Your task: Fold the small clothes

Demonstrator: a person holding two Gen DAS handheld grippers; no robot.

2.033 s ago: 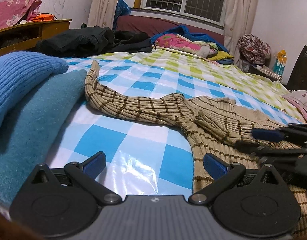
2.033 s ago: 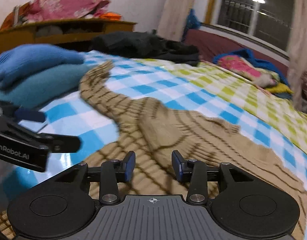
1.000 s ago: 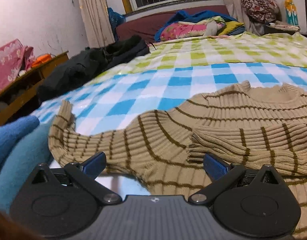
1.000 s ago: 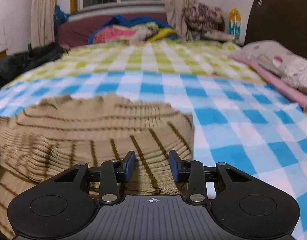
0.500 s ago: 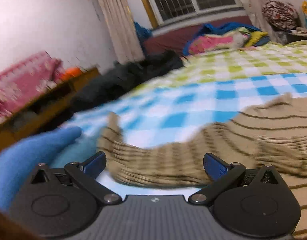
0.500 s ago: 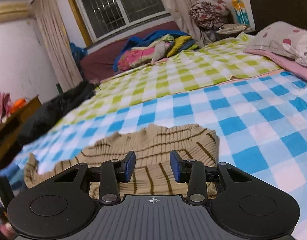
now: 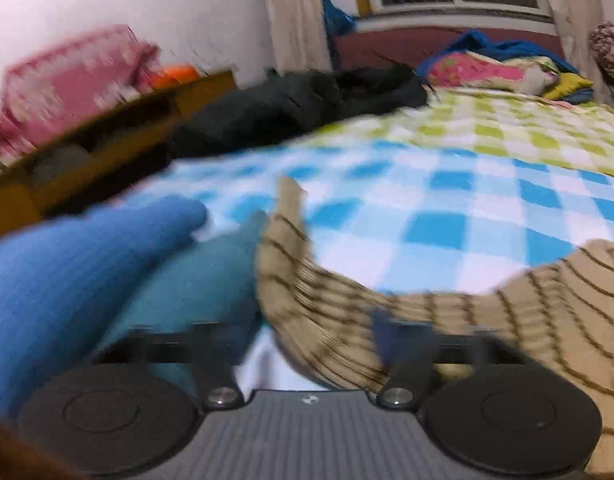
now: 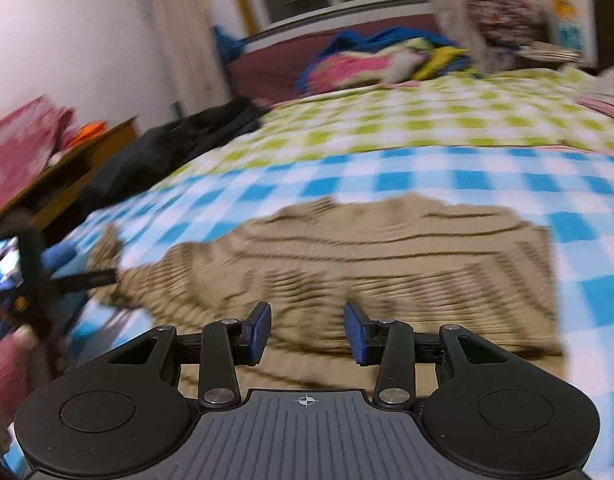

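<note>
Tan ribbed knit with thin brown stripes, a small sweater [image 8: 387, 264] lies spread across the middle of the right wrist view on a blue-and-white checked bedsheet [image 8: 487, 176]. Its one sleeve [image 7: 307, 300] trails toward the left of that frame; in the left wrist view the sleeve runs from the lower centre up to a raised cuff near mid-frame.

In the left wrist view the left gripper [image 7: 303, 340] fills the bottom edge, badly blurred. Its jaws have just been closing, with the sleeve between them, but I cannot tell whether the pads press on the cloth. Just left of the sleeve sit two folded knits, a bright blue one [image 7: 67, 268] over a teal one [image 7: 195, 284].

The right gripper [image 8: 307, 330] sits at the bottom centre of its own view. Its blue pads [image 8: 357, 334] stand apart, the jaws having just been opening, and nothing is between them; the sweater's near edge lies just beyond the tips.

A green-and-white checked cover [image 8: 427, 116] takes over farther up the bed. Dark clothing [image 7: 307, 100] is heaped at the upper centre of the left view. A wooden shelf [image 7: 107, 140] stands at the left, with pink fabric [image 7: 67, 80] on top.
</note>
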